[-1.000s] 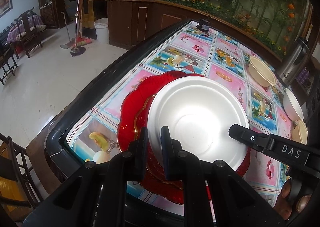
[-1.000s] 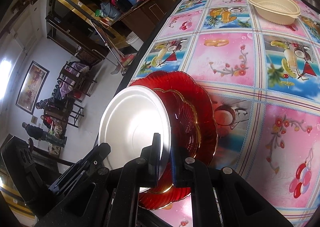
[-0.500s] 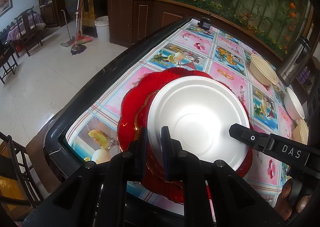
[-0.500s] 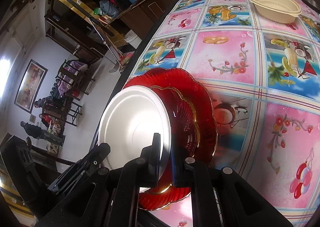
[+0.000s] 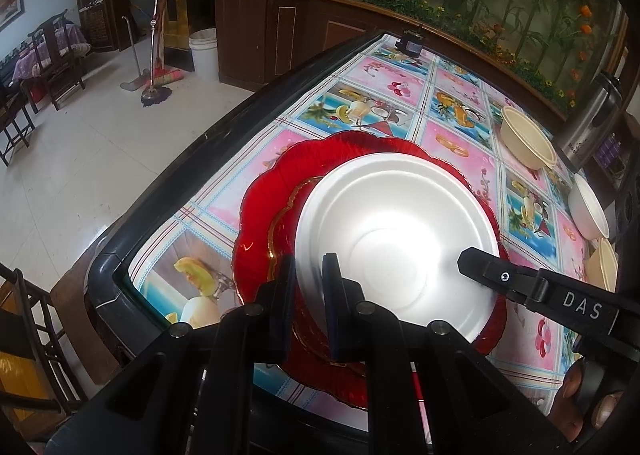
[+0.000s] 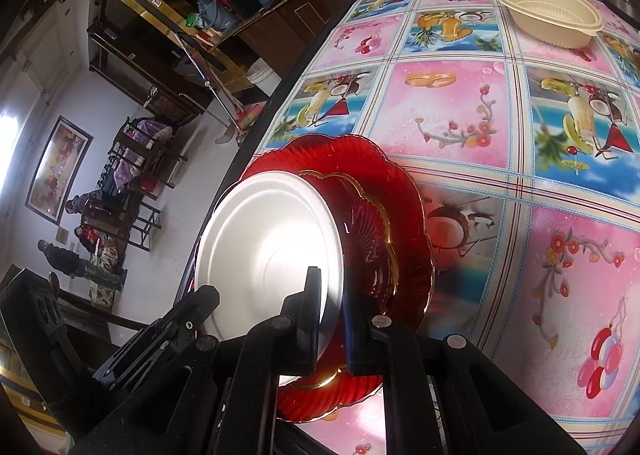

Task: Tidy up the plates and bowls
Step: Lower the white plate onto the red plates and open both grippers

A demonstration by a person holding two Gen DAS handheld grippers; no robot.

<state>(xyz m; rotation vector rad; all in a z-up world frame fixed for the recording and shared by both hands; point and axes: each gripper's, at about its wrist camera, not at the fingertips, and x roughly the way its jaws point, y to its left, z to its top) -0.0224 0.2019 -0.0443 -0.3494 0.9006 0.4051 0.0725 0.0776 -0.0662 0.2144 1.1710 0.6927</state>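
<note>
A white plate (image 5: 396, 243) is held over a small gold-rimmed red plate (image 5: 286, 215) that lies on a large red scalloped plate (image 5: 272, 179). My left gripper (image 5: 310, 279) is shut on the white plate's near rim. My right gripper (image 6: 332, 295) is shut on the opposite rim; it also shows in the left wrist view (image 5: 480, 267). In the right wrist view the white plate (image 6: 268, 255) stands tilted above the gold-rimmed plate (image 6: 372, 239) and the large red plate (image 6: 400, 191).
A cream bowl (image 5: 526, 139) (image 6: 548, 17) sits at the table's far side. A white bowl (image 5: 586, 207) and another cream bowl (image 5: 606, 265) lie at the right edge. A steel flask (image 5: 592, 119) stands beyond. The table's dark edge (image 5: 168, 183) runs along the left.
Both grippers and the white plate have stayed almost still over the red plates; the view has shifted only slightly.
</note>
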